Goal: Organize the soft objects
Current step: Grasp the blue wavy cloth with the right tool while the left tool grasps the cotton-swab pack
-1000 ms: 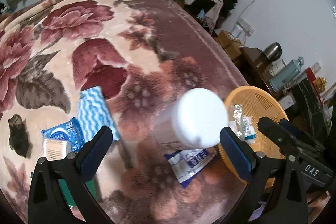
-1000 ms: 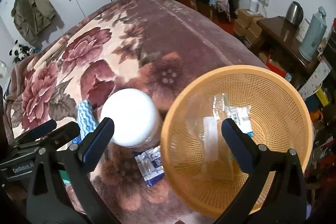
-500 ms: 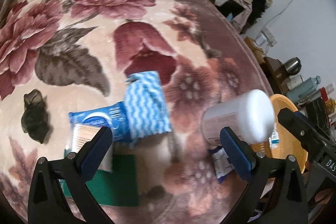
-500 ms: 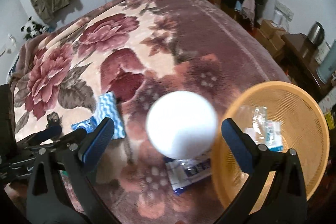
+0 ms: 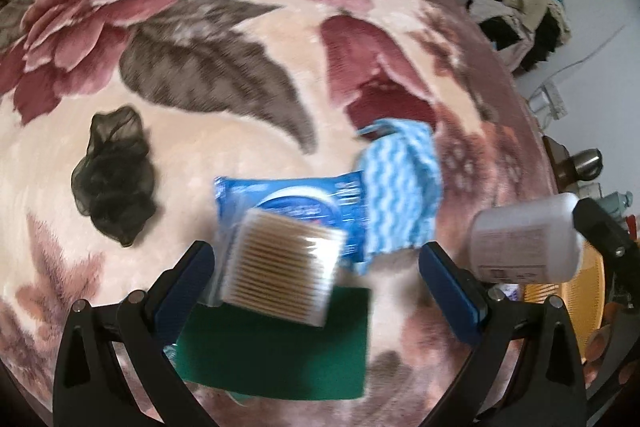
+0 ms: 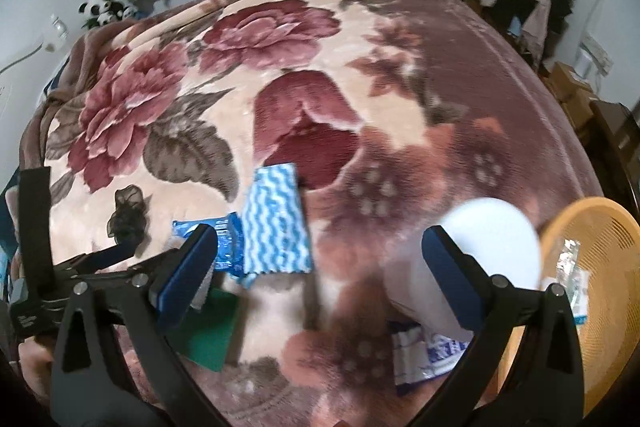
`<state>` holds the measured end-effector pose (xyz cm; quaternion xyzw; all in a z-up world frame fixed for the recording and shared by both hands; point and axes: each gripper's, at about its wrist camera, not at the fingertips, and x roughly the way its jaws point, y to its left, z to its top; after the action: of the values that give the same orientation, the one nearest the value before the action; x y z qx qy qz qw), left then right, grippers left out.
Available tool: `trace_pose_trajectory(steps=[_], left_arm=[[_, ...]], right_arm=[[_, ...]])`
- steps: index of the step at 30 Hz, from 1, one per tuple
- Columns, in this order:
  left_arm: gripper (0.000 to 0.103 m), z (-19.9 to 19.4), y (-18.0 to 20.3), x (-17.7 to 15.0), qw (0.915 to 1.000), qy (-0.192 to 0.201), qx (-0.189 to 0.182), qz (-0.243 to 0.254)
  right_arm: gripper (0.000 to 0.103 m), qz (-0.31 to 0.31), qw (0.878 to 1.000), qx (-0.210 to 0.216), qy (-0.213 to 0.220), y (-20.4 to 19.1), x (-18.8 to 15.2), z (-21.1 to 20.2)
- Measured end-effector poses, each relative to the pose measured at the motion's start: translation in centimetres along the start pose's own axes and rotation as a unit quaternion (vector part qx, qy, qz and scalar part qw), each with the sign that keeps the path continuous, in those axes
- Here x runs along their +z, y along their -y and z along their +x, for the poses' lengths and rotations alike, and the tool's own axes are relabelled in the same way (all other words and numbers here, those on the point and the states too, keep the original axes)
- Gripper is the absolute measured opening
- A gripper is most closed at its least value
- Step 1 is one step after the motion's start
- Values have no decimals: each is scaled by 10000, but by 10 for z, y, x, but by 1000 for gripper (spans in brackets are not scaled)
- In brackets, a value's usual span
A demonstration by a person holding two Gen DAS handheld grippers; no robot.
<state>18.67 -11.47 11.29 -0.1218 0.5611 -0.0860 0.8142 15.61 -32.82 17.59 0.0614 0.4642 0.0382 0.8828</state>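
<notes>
My left gripper [image 5: 316, 267] is open just above a clear box of cotton swabs [image 5: 280, 267]. The box lies on a blue packet [image 5: 288, 195] and a green pad [image 5: 280, 355]. A blue-and-white wavy cloth [image 5: 400, 187] lies just right of them, and a black mesh piece [image 5: 114, 179] lies to the left. My right gripper [image 6: 320, 251] is open over the blanket, between the wavy cloth [image 6: 276, 227] and a white bottle [image 6: 488, 247]. An orange basket [image 6: 608, 235] at the right holds small clear packets [image 6: 572, 275].
All of this sits on a floral blanket [image 6: 280, 47] on a bed. A blue-and-white sachet [image 6: 424, 351] lies under the bottle. The left gripper's body [image 6: 80, 267] shows at the left edge. A clothes pile, boxes and a kettle stand beyond the bed's right side.
Both grippers have swung left, away from the basket. The left one now hangs over the cotton swab box instead of the bottle. Both stayed open.
</notes>
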Motion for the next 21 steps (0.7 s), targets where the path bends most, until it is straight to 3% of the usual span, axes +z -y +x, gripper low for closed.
trace_pose_trajectory(steps=[11,15,21], left_arm=[[102,43,-15,-10,9991,-374,197,72],[102,56,-19,-13,9984,-490,269,52],[99,58,-39,-16,9986,-393,-13,-363]], right_arm=[[103,-533,9970,256,-502,-43,1,62],[103,-477,9954,261,-790,-45,-1,91],[103,-74,9935,225,-1113,-36,2,129]])
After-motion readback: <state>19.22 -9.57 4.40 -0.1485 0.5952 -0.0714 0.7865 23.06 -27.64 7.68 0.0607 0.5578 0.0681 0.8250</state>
